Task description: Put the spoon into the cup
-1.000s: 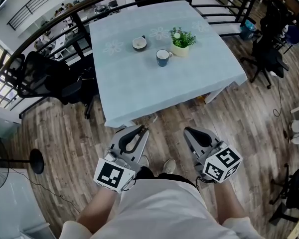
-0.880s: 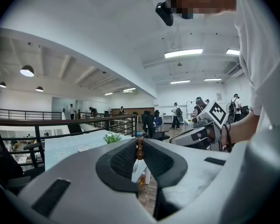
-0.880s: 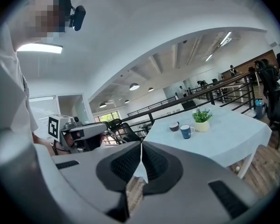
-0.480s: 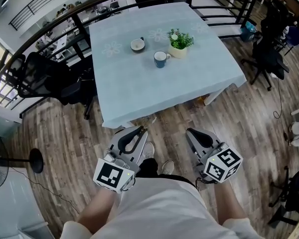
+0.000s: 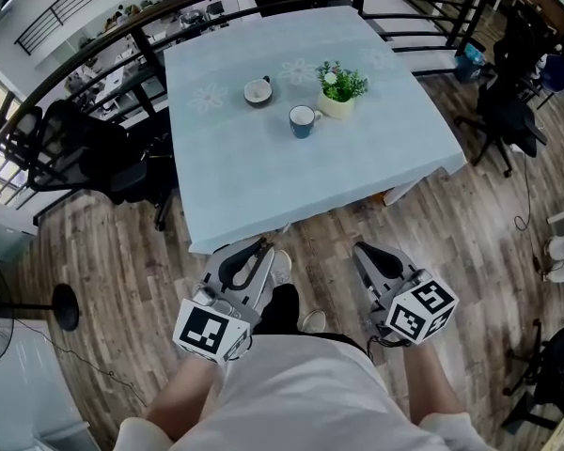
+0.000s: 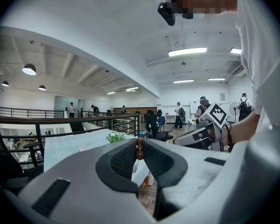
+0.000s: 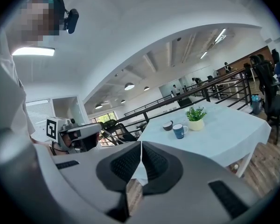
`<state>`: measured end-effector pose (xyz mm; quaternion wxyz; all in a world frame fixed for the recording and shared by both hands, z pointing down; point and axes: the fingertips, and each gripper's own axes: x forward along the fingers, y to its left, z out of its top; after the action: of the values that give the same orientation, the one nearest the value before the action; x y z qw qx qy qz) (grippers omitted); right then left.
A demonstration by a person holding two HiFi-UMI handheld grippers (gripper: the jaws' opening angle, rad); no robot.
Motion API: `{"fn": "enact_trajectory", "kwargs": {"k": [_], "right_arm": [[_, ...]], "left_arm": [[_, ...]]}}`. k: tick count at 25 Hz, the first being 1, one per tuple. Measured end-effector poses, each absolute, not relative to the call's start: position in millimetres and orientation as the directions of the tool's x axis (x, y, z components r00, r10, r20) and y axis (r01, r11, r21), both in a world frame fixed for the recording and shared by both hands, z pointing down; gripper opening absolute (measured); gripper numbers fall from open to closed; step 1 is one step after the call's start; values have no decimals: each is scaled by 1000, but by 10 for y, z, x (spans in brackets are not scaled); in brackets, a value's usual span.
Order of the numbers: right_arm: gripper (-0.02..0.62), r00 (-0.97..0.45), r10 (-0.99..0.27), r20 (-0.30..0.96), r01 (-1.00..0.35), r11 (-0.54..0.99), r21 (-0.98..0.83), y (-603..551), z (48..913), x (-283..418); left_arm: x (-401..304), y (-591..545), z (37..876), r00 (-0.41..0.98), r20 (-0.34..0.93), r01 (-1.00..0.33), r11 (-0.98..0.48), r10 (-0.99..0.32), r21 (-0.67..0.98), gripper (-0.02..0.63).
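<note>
Between the left tongs (image 6: 139, 146) — the spoon (image 6: 139, 150); the cup (image 5: 302, 120) well apart.

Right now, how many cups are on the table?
2: a blue cup beside the potted plant, and a darker cup farther back to its left. None looks hidden.

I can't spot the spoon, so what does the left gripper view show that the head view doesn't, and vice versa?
Only the left gripper view: the spoon, its brown handle pinched in the left claw. Only the head view: the blue cup on the table. Both: that table, the potted plant and the right claw.
</note>
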<state>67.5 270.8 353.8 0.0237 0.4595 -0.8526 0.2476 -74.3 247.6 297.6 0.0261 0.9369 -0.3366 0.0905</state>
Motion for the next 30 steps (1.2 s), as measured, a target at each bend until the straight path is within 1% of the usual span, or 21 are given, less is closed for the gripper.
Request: {"fn": "enact_trajectory", "kwargs": {"k": [16, 30], "right_arm": [[23, -568, -756, 326, -804, 425, -417, 1173, 3774, 552], [23, -534, -759, 372, -819, 356, -449, 5, 3798, 396]], "left_arm": [[-846, 860, 3250, 772, 217, -617, -786, -597, 31, 54], [-965, -335, 3358, 805, 253, -568, -820, -536, 70, 54]]}}
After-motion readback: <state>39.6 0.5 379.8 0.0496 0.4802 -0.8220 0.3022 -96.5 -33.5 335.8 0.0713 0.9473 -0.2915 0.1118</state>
